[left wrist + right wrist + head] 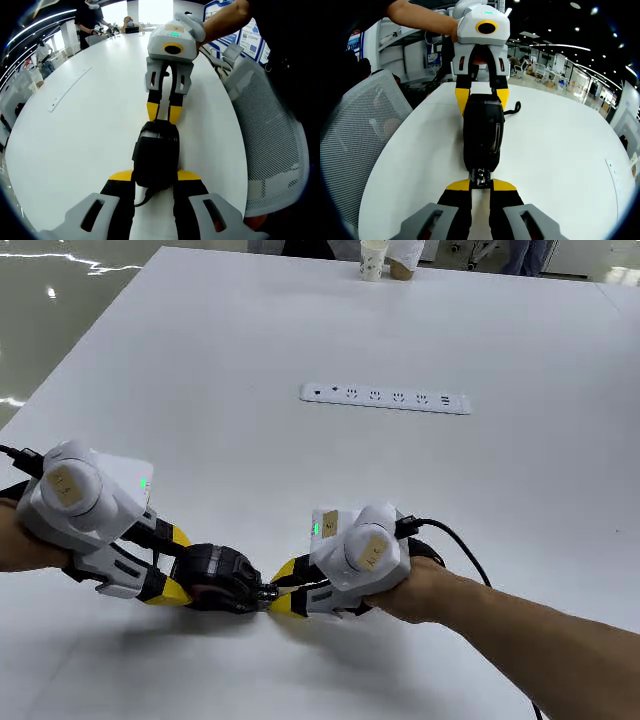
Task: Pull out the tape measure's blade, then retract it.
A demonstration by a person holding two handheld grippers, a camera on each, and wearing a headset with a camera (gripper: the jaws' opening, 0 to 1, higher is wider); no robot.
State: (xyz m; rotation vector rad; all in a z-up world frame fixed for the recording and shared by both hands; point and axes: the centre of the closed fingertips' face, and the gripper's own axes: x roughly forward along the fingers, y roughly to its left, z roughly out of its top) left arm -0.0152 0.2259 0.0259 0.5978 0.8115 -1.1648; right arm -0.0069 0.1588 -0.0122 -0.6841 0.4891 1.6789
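The tape measure (222, 578), a black case, lies on its side on the white table (300, 330), near the table's front edge and between the two grippers, which face each other tip to tip. The left gripper (175, 565) has its two yellow-tipped jaws closed on the case, one jaw on each flat side, and in the left gripper view the case sits firmly between them. A thin black strap (512, 107) hangs from the end of the case that is toward the left gripper and lies in a loop on the table. At the opposite end of the case the small metal end hook (480, 176) of the blade comes out. The right gripper (481, 185) has its jaws brought together on this hook and pinches it. The hook is just beside the mouth of the case, so almost nothing of the blade is out. A person's hand (425, 590) holds the right gripper from behind, and a black cable (455, 538) runs from this gripper across the table. Farther on the table, well apart from the grippers, a white power strip (385, 398) lies flat, and at the far edge stands a paper cup (373, 258). A grey mesh chair (270, 150) stands beside the table.
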